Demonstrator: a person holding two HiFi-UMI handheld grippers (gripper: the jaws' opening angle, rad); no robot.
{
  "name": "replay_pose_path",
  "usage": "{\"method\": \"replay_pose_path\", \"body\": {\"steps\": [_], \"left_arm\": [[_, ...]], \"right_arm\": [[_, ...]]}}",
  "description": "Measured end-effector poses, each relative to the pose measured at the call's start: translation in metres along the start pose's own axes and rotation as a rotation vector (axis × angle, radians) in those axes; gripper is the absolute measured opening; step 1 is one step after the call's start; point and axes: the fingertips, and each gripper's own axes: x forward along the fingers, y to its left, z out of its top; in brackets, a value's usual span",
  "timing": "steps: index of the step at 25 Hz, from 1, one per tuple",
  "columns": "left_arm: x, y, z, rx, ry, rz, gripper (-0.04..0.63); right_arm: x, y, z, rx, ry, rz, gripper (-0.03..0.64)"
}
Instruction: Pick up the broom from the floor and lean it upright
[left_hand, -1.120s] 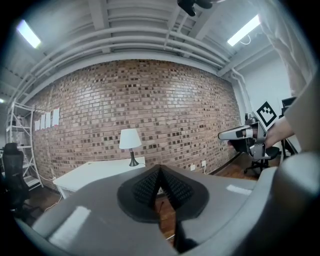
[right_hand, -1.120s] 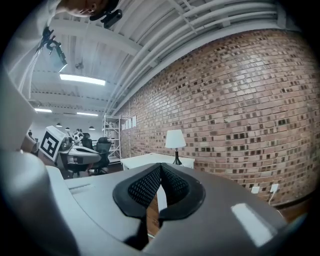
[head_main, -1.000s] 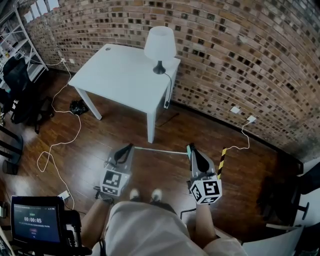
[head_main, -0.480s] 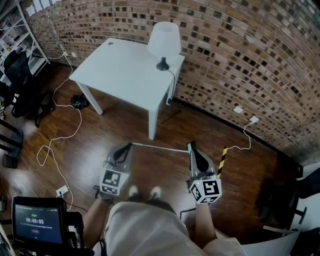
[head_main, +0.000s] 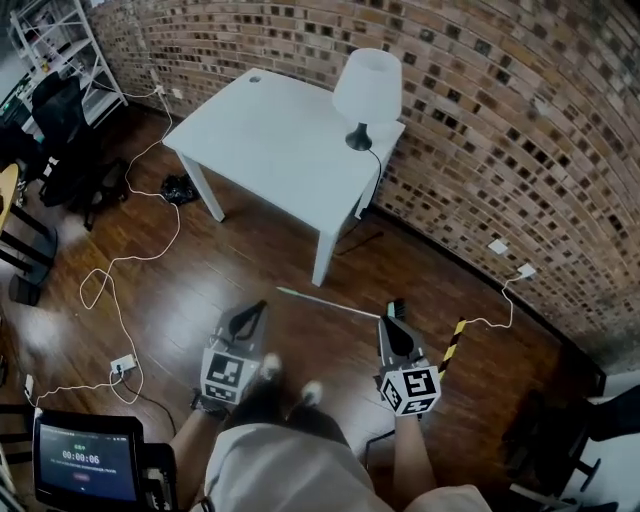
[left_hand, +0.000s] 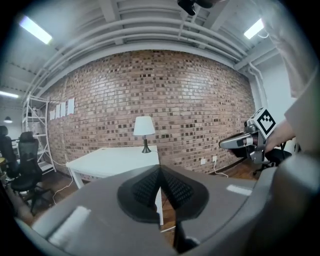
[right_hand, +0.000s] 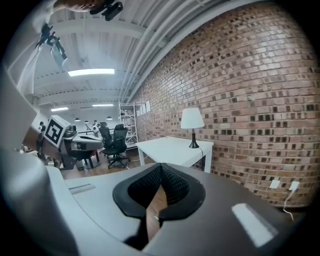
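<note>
The broom (head_main: 325, 302) lies on the wooden floor as a thin pale handle running from left to right, just in front of the table leg. Its right end disappears behind my right gripper (head_main: 397, 306), which hovers over it with jaws shut and nothing between them. My left gripper (head_main: 259, 307) hangs a little left of the handle's near end, also shut and empty. In the left gripper view the pads (left_hand: 150, 186) meet at their tips; in the right gripper view the pads (right_hand: 172, 183) meet too. I cannot tell whether either gripper touches the broom.
A white table (head_main: 270, 140) with a lamp (head_main: 367, 90) stands against the brick wall beyond the broom. A white cable (head_main: 150, 255) trails over the floor at left, by office chairs (head_main: 60, 130). A yellow-black striped bar (head_main: 452, 345) lies right of my right gripper. My shoes (head_main: 268, 368) are below.
Both grippers have sunk toward the floor, the right one more. The view has tipped down and left, and the broom's teal right end is now hidden behind the right gripper.
</note>
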Motion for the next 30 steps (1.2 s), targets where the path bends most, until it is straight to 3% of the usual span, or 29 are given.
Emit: {"method": "replay_pose_path", "body": {"steps": [7,11,18,30], "left_arm": [[0.015,0.048,-0.074,-0.087,0.096,0.066,-0.005],[0.036,0.090,-0.121,-0.124,0.142,0.110,-0.005],[0.075,0.167,-0.223,-0.170,0.232,0.215,-0.005],[0.130,0.169,-0.380,-0.271,0.382,0.195,-0.005]], "right_arm": [[0.082,0.009,-0.068,0.018,0.152,0.097,0.031],[0.138,0.013,-0.107,-0.023,0.216,0.128,0.040],[0.242,0.015,-0.218,-0.103,0.382,0.197,0.052],[0.342,-0.001,-0.348,-0.100,0.507,0.248,0.057]]}}
